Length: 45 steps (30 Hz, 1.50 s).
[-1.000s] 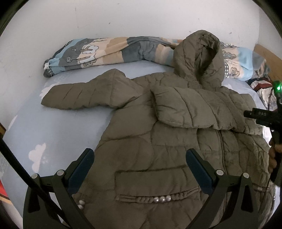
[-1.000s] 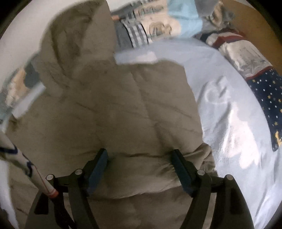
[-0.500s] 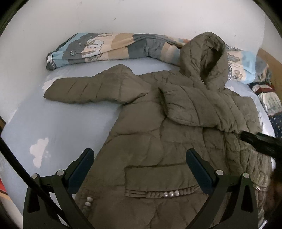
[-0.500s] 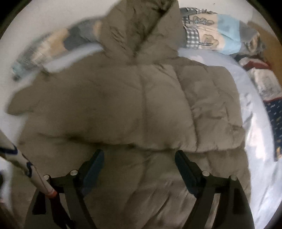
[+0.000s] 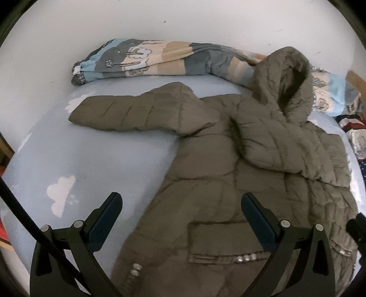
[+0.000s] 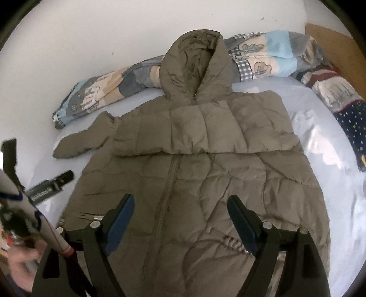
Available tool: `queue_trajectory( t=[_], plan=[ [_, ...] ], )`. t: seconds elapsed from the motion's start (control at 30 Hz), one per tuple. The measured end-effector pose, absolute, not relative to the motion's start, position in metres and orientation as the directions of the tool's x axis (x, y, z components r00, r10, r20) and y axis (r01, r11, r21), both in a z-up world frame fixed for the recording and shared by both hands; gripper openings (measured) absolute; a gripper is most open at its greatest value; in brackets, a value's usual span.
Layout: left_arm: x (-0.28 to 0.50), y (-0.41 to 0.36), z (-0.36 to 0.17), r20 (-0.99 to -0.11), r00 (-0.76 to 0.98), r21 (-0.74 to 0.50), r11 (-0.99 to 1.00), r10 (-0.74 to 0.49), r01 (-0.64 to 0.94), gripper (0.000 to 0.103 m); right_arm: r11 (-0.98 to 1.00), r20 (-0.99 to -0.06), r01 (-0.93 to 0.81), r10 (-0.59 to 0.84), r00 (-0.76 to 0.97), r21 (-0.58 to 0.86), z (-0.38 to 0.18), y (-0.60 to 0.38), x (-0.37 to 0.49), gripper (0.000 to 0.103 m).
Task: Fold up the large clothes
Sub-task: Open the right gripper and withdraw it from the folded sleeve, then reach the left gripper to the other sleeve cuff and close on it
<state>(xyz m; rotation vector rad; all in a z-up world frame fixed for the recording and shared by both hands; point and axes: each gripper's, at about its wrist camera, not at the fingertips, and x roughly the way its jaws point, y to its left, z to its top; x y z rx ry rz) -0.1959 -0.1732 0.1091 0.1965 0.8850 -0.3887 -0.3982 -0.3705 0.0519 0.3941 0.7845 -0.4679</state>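
Note:
An olive quilted hooded jacket (image 5: pixel 240 182) lies front up on a light blue bed; it also shows in the right wrist view (image 6: pixel 194 164). One sleeve (image 5: pixel 137 113) stretches out to the left. The other sleeve (image 6: pixel 201 130) is folded across the chest. The hood (image 6: pixel 196 64) rests against rolled bedding. My left gripper (image 5: pixel 181 219) is open and empty above the jacket's lower left edge. My right gripper (image 6: pixel 178 217) is open and empty above the jacket's lower front, near the zip.
A rolled patterned quilt (image 5: pixel 160 59) lies along the white wall (image 5: pixel 183 20). Folded patterned blankets (image 6: pixel 338 96) sit at the right. The bed sheet (image 5: pixel 80 164) is bare left of the jacket. The left gripper's body (image 6: pixel 50 185) shows at the left in the right wrist view.
Both grippers have pulled back from the jacket, so more of it shows. The right wrist view swung left to face the whole jacket. The left view shifted left. Both stayed open.

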Motion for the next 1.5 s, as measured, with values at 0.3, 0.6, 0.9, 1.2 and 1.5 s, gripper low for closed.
queue_trajectory(
  t=[0.3,0.6,0.9,1.2,1.5],
  plan=[
    [-0.159,-0.163,0.109,-0.785,0.579,0.006,0.931,-0.222,0.365,0.103,0.835,-0.705,0.513,-0.243,0.667,0.198,0.046,-0.393,-0.384,0.086],
    [-0.11,-0.117,0.121,-0.773,0.582,-0.078,0.949,-0.251,0.306,0.103,0.864,-0.681,0.491,-0.293,0.671,0.112,0.046,-0.389,-0.373,0.086],
    [0.004,0.004,0.106,-0.763,0.502,-0.464,0.886,-0.407,0.012,0.102,0.866,-0.683,0.479,-0.265,0.681,0.142,0.049,-0.395,-0.374,0.086],
    [0.096,0.049,0.062,-0.751,0.483,-0.568,0.813,-0.449,-0.128,0.068,0.877,-0.703,0.459,-0.236,0.671,0.143,0.042,-0.395,-0.368,0.086],
    [0.143,0.073,0.012,-0.684,0.528,-0.68,0.702,-0.503,-0.212,0.068,0.904,-0.724,0.415,-0.217,0.655,0.104,0.032,-0.381,-0.361,0.086]
  ],
)
